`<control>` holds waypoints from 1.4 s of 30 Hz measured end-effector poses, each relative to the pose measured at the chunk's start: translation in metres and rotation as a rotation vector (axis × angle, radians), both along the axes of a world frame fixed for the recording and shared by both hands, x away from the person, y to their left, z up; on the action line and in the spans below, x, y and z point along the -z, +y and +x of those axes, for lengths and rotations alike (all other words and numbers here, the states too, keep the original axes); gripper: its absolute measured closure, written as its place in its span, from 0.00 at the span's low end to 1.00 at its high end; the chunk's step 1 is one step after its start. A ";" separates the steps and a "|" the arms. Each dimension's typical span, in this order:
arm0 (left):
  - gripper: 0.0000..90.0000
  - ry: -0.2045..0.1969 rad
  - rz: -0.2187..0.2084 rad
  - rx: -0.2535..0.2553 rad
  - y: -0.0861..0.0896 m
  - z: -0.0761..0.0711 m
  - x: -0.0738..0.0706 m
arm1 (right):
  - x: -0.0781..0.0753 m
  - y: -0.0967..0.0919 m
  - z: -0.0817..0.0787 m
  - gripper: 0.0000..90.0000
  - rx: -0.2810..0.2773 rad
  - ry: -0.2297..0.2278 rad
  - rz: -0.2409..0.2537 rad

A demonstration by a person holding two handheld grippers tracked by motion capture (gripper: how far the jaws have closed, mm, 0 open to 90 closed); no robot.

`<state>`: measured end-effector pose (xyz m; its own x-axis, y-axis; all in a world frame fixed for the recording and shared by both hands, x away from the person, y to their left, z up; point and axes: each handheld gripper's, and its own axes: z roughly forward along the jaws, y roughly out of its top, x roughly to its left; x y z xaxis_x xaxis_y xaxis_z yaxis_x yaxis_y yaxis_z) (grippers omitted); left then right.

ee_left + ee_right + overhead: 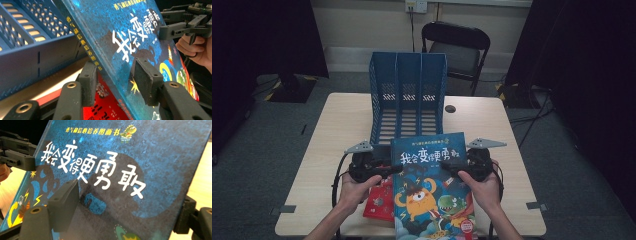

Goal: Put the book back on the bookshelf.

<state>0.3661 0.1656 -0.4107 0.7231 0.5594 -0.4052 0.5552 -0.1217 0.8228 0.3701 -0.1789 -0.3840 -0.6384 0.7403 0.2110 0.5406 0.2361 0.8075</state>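
Observation:
A blue picture book (432, 190) with white Chinese title letters and cartoon monsters is held tilted above the table's near edge, gripped from both sides. My left gripper (394, 169) is shut on its spine edge, one pad (147, 80) on the cover (112, 30) and the other under the spine. My right gripper (449, 167) is shut on the opposite edge, one pad (65, 205) on the cover (150, 157) and the other behind it. A red book (381, 200) lies flat on the table under the blue book's left side, also seen as red book (107, 107) below the jaws.
A blue file rack (408, 95) with three compartments stands on the wooden table (342, 130) just beyond the book, open side toward me; the rack (30, 50) is close by in the left gripper view. A small black disc (450, 108) lies beside the rack. A black chair (457, 47) stands behind the table.

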 end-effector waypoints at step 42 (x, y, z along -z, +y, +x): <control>0.72 -0.136 -0.059 -0.034 0.014 0.020 -0.058 | -0.053 0.030 0.019 0.19 0.097 -0.181 0.043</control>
<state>0.3864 0.1798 -0.3528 0.7547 0.5623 -0.3380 0.4413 -0.0539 0.8958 0.3888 -0.1494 -0.3313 -0.5952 0.7927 0.1317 0.4043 0.1538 0.9016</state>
